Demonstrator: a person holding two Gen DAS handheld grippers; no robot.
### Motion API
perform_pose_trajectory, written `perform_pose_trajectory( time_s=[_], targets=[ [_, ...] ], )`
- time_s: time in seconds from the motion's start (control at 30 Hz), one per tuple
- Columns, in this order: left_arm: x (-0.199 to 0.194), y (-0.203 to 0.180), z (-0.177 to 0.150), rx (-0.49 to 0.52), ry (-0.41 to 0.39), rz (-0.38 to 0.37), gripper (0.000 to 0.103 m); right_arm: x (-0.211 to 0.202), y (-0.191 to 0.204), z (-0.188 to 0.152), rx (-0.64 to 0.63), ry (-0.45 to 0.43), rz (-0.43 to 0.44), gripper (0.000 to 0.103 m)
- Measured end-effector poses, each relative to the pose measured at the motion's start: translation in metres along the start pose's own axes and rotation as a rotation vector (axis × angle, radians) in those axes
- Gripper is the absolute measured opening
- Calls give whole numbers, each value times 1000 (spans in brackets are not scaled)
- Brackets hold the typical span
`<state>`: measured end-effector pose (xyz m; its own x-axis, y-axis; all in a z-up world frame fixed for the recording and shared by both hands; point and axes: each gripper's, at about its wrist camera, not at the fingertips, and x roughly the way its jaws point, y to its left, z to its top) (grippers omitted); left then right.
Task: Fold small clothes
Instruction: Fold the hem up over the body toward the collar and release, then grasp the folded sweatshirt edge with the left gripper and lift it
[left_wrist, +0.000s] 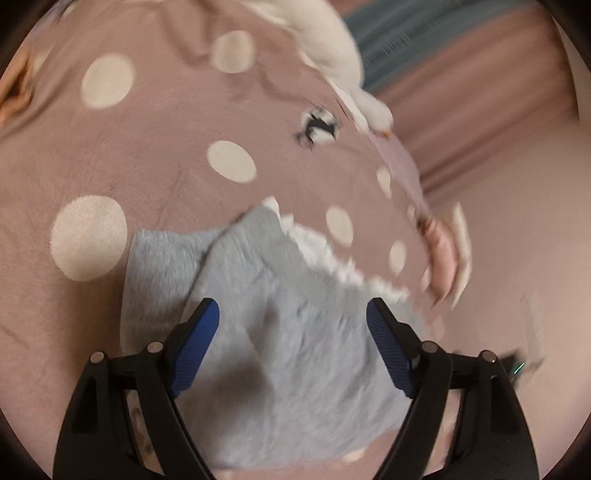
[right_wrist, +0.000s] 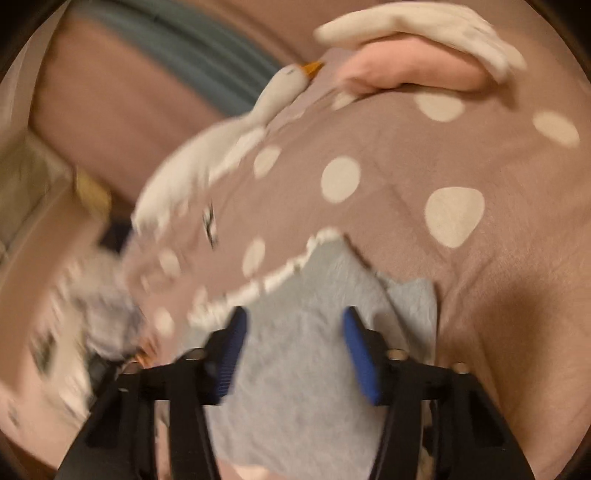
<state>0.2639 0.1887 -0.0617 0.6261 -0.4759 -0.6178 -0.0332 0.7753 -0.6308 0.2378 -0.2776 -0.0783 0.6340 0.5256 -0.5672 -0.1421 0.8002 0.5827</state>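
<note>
You see a soft, matt grey knit garment (left_wrist: 295, 354) with a white frilled cloth trim (left_wrist: 325, 254), lying on a matt, faintly fuzzy pink bedsheet (left_wrist: 166, 147) printed with cream dots. Your left tool (left_wrist: 293, 325) has matt black plastic arms, ribbed blue pads (left_wrist: 195, 350) and small shiny metal pins (left_wrist: 97, 357).

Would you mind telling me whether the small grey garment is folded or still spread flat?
Folded at least once: on the grey garment, one layer overlaps another along a diagonal edge, with a lower layer peeking out at the side.
</note>
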Motion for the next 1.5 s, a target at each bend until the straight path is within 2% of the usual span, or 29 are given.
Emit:
perform_pose_trajectory(
  time_s=[0.07, 0.13, 0.23, 0.37, 0.43, 0.53, 0.6, 0.67, 0.73, 0.8, 0.9, 0.93, 1.1, 1.33, 1.5],
  targets=[
    [1, -10, -16, 96, 18, 52, 71, 3, 7, -11, -73, 46, -37, 33],
    [8, -19, -30, 186, 49, 68, 49, 15, 20, -22, -149, 97, -92, 29],
    [24, -16, -49, 237, 117, 104, 44, 32, 27, -40, -264, 166, -220, 29],
    [37, 2, -75, 255, 190, 127, 43, 42, 24, -78, -381, 276, -406, 26],
    [28, 10, -88, 266, 170, 101, 43, 38, 25, -88, -420, 277, -438, 25],
    [13, 17, -97, 233, 178, 69, 43, 33, 21, -95, -403, 305, -453, 25],
    [-1, 23, -101, 212, 177, 57, 48, 27, 17, -97, -394, 315, -447, 25],
    [-18, 28, -105, 178, 163, 49, 62, 21, 15, -98, -375, 310, -434, 25],
    [-38, 34, -108, 153, 118, 55, 79, 10, 12, -103, -354, 297, -418, 26],
    [-52, 39, -105, 133, 81, 70, 82, -2, 15, -106, -335, 274, -361, 29],
    [-58, 52, -96, 72, 53, 88, 87, -11, 26, -108, -337, 245, -316, 46],
    [-56, 57, -93, 43, 55, 87, 87, -12, 30, -110, -342, 234, -306, 50],
    [-31, 76, -79, -104, 94, -25, 87, 2, 57, -106, -347, 218, -207, 51],
    [2, 70, -51, -172, 108, -118, 88, 30, 85, -99, -323, 204, -98, 51],
    [23, 63, -34, -182, 129, -143, 88, 59, 103, -87, -330, 195, -59, 51]
  ],
)
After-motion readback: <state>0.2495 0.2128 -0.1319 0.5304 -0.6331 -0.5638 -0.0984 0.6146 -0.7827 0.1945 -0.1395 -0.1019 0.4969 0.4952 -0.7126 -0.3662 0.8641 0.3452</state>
